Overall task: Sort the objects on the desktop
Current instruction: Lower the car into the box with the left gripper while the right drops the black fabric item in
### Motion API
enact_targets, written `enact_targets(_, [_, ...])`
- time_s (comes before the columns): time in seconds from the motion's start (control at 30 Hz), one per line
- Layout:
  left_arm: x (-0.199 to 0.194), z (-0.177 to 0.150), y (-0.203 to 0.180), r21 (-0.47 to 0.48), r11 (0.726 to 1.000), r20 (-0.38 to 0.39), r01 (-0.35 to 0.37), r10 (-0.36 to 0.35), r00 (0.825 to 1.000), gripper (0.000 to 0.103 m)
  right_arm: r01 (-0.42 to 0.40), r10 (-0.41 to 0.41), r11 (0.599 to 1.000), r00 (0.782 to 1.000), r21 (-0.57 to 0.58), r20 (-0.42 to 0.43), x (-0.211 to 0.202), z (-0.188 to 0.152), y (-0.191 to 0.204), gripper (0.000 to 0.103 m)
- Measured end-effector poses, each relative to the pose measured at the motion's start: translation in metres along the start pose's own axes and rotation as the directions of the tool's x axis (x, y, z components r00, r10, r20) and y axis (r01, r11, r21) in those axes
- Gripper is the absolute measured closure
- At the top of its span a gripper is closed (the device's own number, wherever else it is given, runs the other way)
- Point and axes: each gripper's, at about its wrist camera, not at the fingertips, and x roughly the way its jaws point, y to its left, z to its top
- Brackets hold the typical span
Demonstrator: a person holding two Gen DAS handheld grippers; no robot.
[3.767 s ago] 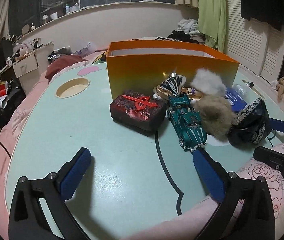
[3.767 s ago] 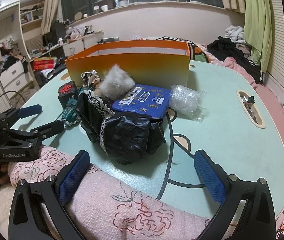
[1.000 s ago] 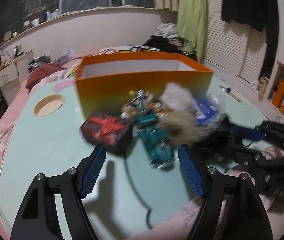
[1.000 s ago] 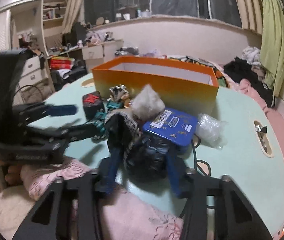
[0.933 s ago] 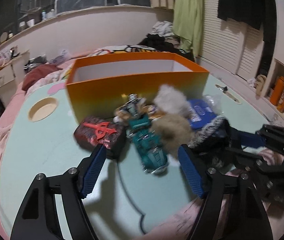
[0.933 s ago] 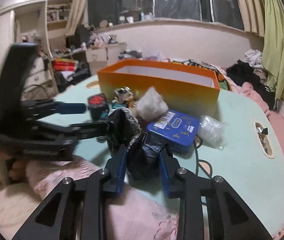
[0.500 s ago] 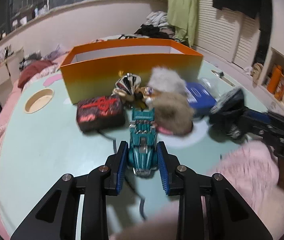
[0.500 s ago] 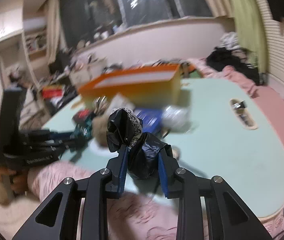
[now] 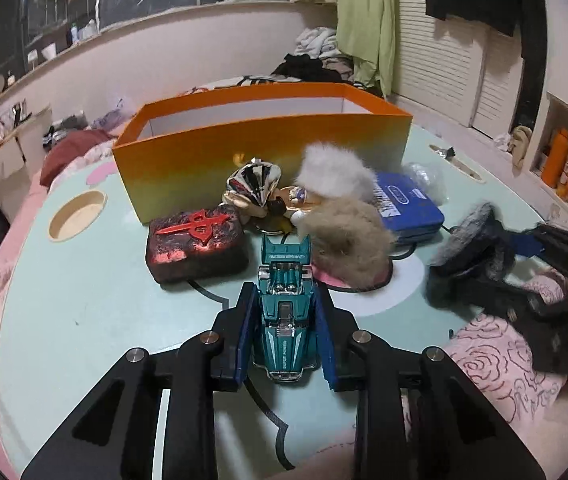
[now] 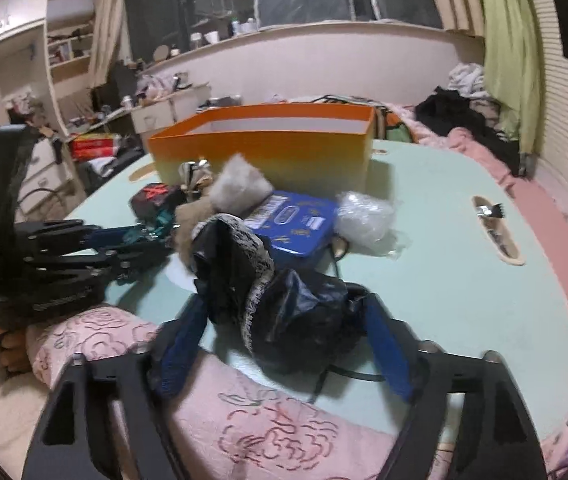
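Teal toy car [image 9: 286, 312] sits on the surface [image 9: 95, 300], clamped in the left hand-held gripper [image 9: 286, 332]; the right hand-held gripper [image 10: 284, 344] has just been opening, black lace-trimmed pouch [image 10: 279, 300] loose between its jaws.

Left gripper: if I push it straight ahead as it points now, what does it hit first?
Probably the figurine pile just beyond the toy car that the left gripper holds, then the orange box; depth is uncertain.
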Motion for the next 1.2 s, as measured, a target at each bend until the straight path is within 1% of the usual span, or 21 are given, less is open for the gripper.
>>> enact_targets(0.1, [-0.011, -0.004, 0.002, 0.007, 0.999, 0.025, 0.031, -0.031, 0.999, 0.075, -0.017, 0.017, 1.0, 0.999, 0.006, 0.028, -0.007, 0.0, -0.002, 0.066])
enact_targets(0.2, [-0.028, 0.001, 0.005, 0.006, 0.999, 0.067, 0.052, -0.052, 0.996, 0.075, -0.007, 0.007, 1.0, 0.998, 0.001, 0.06, -0.017, 0.007, 0.001, 0.067])
enact_targets(0.27, [-0.038, 0.015, 0.009, -0.012, 0.998, 0.098, 0.064, -0.062, 0.993, 0.075, -0.027, 0.025, 1.0, 0.995, 0.012, 0.098, -0.025, 0.021, 0.002, 0.067])
enact_targets(0.33, [-0.047, 0.034, 0.012, -0.03, 0.997, 0.153, 0.066, -0.06, 0.986, 0.075, -0.05, 0.045, 0.998, 0.988, 0.028, 0.147, -0.03, 0.047, 0.003, 0.067])
enact_targets(0.43, [-0.049, 0.071, 0.019, -0.072, 0.995, 0.211, 0.064, -0.048, 0.976, 0.075, -0.021, 0.013, 0.999, 0.987, 0.043, 0.158, -0.018, 0.091, 0.003, 0.067])
enact_targets(0.5, [-0.039, 0.094, 0.027, -0.104, 0.992, 0.221, 0.072, -0.048, 0.974, 0.075, -0.015, 0.004, 0.997, 0.987, 0.071, 0.158, 0.002, 0.121, -0.001, 0.066])
enact_targets(0.53, [-0.029, 0.105, 0.033, -0.132, 0.989, 0.215, 0.069, -0.039, 0.976, 0.075, -0.013, 0.001, 0.996, 0.99, 0.086, 0.141, 0.015, 0.132, -0.003, 0.066])
enact_targets(0.57, [-0.02, 0.111, 0.038, -0.156, 0.986, 0.203, 0.064, -0.031, 0.979, 0.074, -0.01, 0.0, 0.996, 0.994, 0.093, 0.11, 0.031, 0.142, -0.005, 0.062])
enact_targets(0.6, [-0.006, 0.116, 0.046, -0.188, 0.981, 0.179, 0.055, -0.021, 0.984, 0.066, -0.002, -0.006, 0.996, 0.997, 0.094, 0.08, 0.043, 0.147, -0.006, 0.059])
enact_targets(0.67, [0.013, 0.114, 0.056, -0.255, 0.967, 0.115, -0.014, 0.044, 0.992, 0.052, 0.065, -0.065, 0.993, 0.998, 0.102, -0.002, 0.069, 0.149, -0.009, 0.043])
enact_targets(0.7, [0.021, 0.11, 0.062, -0.287, 0.958, 0.091, -0.027, 0.056, 0.994, 0.039, 0.107, -0.101, 0.988, 0.993, 0.112, -0.055, 0.081, 0.146, -0.013, 0.039])
enact_targets(0.73, [0.026, 0.104, 0.069, -0.313, 0.95, 0.085, 0.004, 0.024, 0.996, 0.034, 0.118, -0.108, 0.987, 0.99, 0.114, -0.088, 0.087, 0.142, -0.015, 0.034])
enact_targets(0.77, [0.026, 0.101, 0.071, -0.313, 0.949, 0.112, 0.031, 0.005, 0.994, 0.034, 0.123, -0.12, 0.989, 0.992, 0.079, -0.042, 0.081, 0.139, -0.011, 0.032])
enact_targets(0.8, [0.024, 0.098, 0.071, -0.306, 0.951, 0.134, 0.038, 0.003, 0.991, 0.031, 0.126, -0.125, 0.99, 0.992, 0.062, -0.028, 0.077, 0.137, -0.008, 0.031])
enact_targets(0.93, [0.023, 0.098, 0.073, -0.304, 0.952, 0.119, 0.03, 0.007, 0.993, 0.029, 0.097, -0.094, 0.992, 0.995, 0.086, -0.034, 0.068, 0.137, -0.01, 0.029])
enact_targets(0.97, [0.02, 0.098, 0.074, -0.307, 0.951, 0.127, 0.031, 0.008, 0.992, 0.029, 0.096, -0.095, 0.99, 0.995, 0.1, -0.011, 0.06, 0.138, -0.011, 0.029])
enact_targets(1.07, [-0.011, 0.09, 0.069, -0.306, 0.949, 0.228, 0.071, 0.001, 0.974, 0.029, 0.076, -0.09, 0.99, 0.989, 0.117, 0.116, 0.03, 0.131, -0.008, 0.028])
enact_targets(1.1, [-0.02, 0.089, 0.068, -0.294, 0.953, 0.255, 0.075, 0.002, 0.967, 0.029, 0.07, -0.086, 0.992, 0.985, 0.108, 0.151, 0.016, 0.128, -0.004, 0.026])
enact_targets(1.13, [-0.032, 0.088, 0.064, -0.266, 0.961, 0.271, 0.073, 0.002, 0.963, 0.026, 0.066, -0.082, 0.993, 0.982, 0.096, 0.168, 0.009, 0.124, 0.001, 0.018])
enact_targets(1.17, [-0.038, 0.086, 0.059, -0.239, 0.969, 0.266, 0.064, 0.002, 0.964, 0.025, 0.066, -0.079, 0.995, 0.981, 0.079, 0.177, 0.0, 0.119, 0.008, 0.013])
enact_targets(1.2, [-0.043, 0.081, 0.054, -0.212, 0.976, 0.255, 0.054, 0.002, 0.967, 0.023, 0.069, -0.079, 0.996, 0.981, 0.062, 0.175, -0.007, 0.113, 0.011, 0.013])
